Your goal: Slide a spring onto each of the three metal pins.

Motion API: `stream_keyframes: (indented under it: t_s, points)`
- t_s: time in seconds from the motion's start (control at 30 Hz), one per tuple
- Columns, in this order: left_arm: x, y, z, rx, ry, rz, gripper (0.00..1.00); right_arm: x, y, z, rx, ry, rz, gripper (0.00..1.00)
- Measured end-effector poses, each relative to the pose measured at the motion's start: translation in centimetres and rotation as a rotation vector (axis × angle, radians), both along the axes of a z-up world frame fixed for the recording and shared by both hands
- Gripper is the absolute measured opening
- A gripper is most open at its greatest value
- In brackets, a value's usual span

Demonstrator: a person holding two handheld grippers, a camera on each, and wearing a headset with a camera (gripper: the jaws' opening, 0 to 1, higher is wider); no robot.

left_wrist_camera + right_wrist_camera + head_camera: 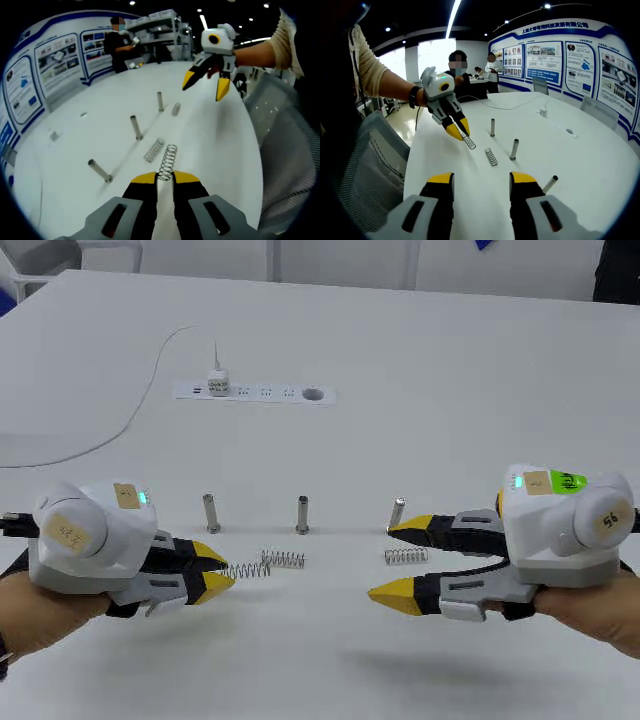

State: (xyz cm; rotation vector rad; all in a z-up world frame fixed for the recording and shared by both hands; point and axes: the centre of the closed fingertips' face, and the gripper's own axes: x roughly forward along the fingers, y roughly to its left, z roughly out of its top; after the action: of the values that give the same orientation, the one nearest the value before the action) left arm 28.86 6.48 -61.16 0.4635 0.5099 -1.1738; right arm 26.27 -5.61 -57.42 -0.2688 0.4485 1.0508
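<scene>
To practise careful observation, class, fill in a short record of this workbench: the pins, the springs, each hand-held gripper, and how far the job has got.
Pins: left pin, middle pin and right pin in a row on the table, all bare.
Springs: held spring; middle spring and right spring lying in front of the pins.
Left hand-held gripper: shut on one end of the held spring.
Right hand-held gripper: open, holding nothing, near the right spring.
Background: power strip.
Progress: no spring on any pin yet.
</scene>
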Motion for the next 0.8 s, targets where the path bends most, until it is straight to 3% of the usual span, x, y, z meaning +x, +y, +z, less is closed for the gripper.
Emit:
stream_keyframes:
  t_s: [0.23,0.8]
  points:
    - [-0.4,-0.9,0.3,-0.012,-0.006,-0.021,0.10,0.0,2.0,-1.0,0.004,0.025,0.040,0.41]
    - [-1.9,-3.7,1.9,-0.067,-0.015,-0.084,0.10,0.3,4.5,-1.3,0.030,0.047,0.081,0.33]
